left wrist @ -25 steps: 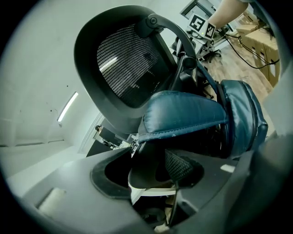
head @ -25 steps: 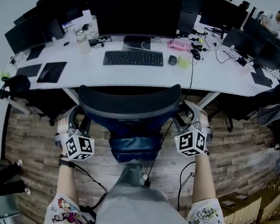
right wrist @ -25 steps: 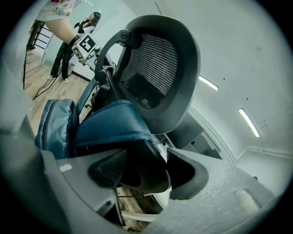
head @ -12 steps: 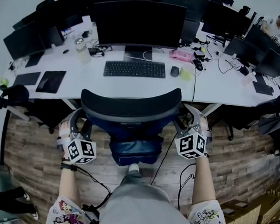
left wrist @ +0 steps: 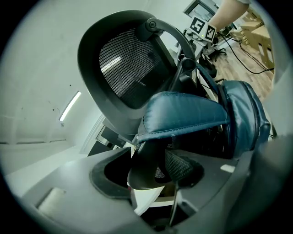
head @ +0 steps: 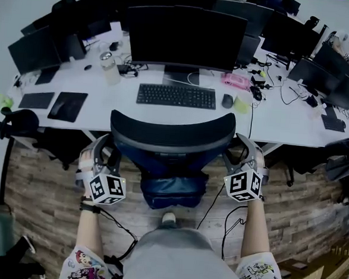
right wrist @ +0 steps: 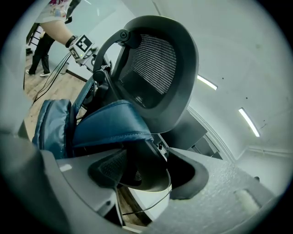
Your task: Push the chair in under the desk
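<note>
While my left gripper and right gripper clamp its armrests, I see the chair has a black mesh back and a blue cushion.

left gripper and right gripper, both clamped

Desk clutter and floor, as we see them from above

At the middle of the tabletop we find a black keyboard in front of a large dark monitor, with a mouse just right of the keyboard. A pink object lies further back on the right, and a clear jar stands back left. Two dark tablets lie by the left front edge. Below is wood-plank floor.
</note>
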{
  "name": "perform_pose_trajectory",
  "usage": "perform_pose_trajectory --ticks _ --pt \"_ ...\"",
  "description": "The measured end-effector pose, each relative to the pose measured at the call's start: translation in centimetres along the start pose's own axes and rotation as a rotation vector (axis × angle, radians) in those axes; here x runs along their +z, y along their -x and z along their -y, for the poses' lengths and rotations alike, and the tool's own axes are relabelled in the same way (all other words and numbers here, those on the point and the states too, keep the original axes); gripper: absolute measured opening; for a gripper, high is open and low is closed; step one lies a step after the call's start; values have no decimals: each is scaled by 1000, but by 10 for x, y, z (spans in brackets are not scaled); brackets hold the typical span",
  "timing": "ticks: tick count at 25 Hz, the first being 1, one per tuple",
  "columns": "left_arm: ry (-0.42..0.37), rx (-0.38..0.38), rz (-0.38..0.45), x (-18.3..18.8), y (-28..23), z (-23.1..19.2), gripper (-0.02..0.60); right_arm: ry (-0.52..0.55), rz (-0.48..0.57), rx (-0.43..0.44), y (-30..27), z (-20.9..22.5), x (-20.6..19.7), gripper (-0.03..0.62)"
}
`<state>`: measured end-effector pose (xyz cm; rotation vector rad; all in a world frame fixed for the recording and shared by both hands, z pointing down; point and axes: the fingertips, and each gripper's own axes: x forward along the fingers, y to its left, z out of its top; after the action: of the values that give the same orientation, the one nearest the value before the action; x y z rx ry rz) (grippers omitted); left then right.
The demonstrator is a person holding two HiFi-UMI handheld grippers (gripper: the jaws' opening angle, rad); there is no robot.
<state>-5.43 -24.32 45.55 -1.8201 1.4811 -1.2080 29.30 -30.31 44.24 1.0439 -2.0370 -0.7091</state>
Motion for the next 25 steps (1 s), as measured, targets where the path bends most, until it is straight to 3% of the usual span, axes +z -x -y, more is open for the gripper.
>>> perform_pose_trajectory --ticks 25 --pt "-27 15 -36 -24 -44 -31 236 -3 29 -12 -31 -1 25 268"
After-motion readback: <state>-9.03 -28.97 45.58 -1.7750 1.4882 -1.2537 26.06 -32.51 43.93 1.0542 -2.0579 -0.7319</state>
